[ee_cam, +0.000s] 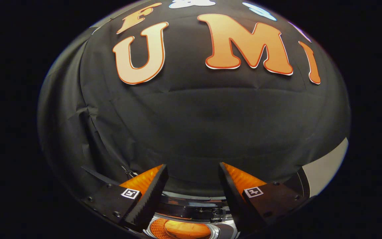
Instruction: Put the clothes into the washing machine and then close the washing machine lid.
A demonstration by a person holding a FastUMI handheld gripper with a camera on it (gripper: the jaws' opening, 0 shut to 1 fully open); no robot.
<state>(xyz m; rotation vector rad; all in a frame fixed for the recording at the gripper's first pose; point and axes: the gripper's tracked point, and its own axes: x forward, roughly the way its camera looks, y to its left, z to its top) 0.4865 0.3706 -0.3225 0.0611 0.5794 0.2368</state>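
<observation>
We see the gripper (193, 172) with its jaws spread wide apart, gripping nothing. Low between them lies the washing machine (191, 212), its round drum opening (182, 229) showing orange clothes (187, 229) inside. Beyond hangs the black cloth wall (191, 116).

We see our gripper (193, 172) with its two toothed fingers (151, 196) spread wide and nothing held between them, so the gap is free. Ahead of the fingertips the air is open up to the booth's black cloth wall (191, 126), which closes off the far side. Below and between the fingers lies the washing machine (191, 212): its round drum opening (181, 229) glows orange and looks unblocked, with a dark rim at its far edge.
</observation>
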